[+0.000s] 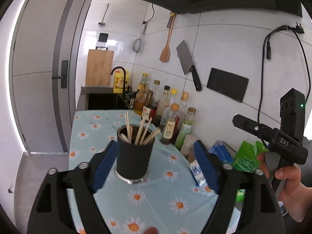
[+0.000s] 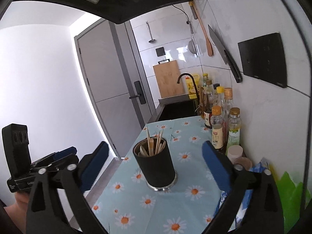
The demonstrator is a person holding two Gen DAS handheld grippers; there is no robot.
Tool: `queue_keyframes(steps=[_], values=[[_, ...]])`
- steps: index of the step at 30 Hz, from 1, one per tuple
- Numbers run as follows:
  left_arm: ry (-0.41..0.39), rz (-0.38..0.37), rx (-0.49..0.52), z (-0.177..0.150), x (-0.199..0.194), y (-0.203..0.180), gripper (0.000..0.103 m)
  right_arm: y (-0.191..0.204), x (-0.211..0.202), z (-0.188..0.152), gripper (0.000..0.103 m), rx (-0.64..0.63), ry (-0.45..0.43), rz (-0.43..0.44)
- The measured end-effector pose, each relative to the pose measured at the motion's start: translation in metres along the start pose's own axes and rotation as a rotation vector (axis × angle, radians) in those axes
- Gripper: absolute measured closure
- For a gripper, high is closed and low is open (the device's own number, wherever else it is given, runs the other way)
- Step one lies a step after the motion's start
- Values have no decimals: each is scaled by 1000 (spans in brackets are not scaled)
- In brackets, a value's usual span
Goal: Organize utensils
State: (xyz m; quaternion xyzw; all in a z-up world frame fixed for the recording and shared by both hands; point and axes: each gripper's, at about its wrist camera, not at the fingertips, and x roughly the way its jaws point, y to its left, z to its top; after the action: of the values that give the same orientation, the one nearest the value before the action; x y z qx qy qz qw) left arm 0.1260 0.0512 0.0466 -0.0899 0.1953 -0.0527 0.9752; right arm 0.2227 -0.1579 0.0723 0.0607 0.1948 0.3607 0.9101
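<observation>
A black utensil holder (image 1: 134, 159) with a metal base stands on the daisy-print tablecloth (image 1: 156, 200). It holds wooden chopsticks (image 1: 143, 132) and pale spoons (image 1: 124, 137). My left gripper (image 1: 154, 163) is open and empty, its blue pads on either side of the holder, apart from it. In the right wrist view the same holder (image 2: 156, 165) stands between the wide-open fingers of my right gripper (image 2: 156, 164), also empty. The right gripper's body (image 1: 273, 138) shows at the right of the left wrist view; the left gripper's body (image 2: 39, 165) shows at the far left of the right wrist view.
Several sauce and oil bottles (image 1: 171, 117) line the tiled wall. Blue and green packets (image 1: 245, 158) lie at the right. A cleaver (image 1: 188, 64), wooden spatula (image 1: 165, 48) and strainer hang on the wall. A sink (image 1: 105, 101), faucet and cutting board sit beyond. The counter edge drops off left.
</observation>
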Motion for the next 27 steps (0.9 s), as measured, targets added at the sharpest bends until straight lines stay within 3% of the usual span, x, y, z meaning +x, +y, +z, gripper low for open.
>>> queue_keyframes(steps=[3,7,13,20,27], values=[[33,22,-12,-15,-5,-12,23,-1,-16,-12,5,-28,11,-16],[53,51,-45,-36,-16,-24,7,-3,-40,-26,5,-56,31,-58],[81,106,-51,-67,-35,-48,7,-13,-65,-53,5,-70,86,-100],[113,184,-42,-88,-45,-63,7,-18,-76,-84,5,-75,148,-83],[129,208,-65,-102,-50,-66,7,-17,-76,-96,5,-54,187,-64]])
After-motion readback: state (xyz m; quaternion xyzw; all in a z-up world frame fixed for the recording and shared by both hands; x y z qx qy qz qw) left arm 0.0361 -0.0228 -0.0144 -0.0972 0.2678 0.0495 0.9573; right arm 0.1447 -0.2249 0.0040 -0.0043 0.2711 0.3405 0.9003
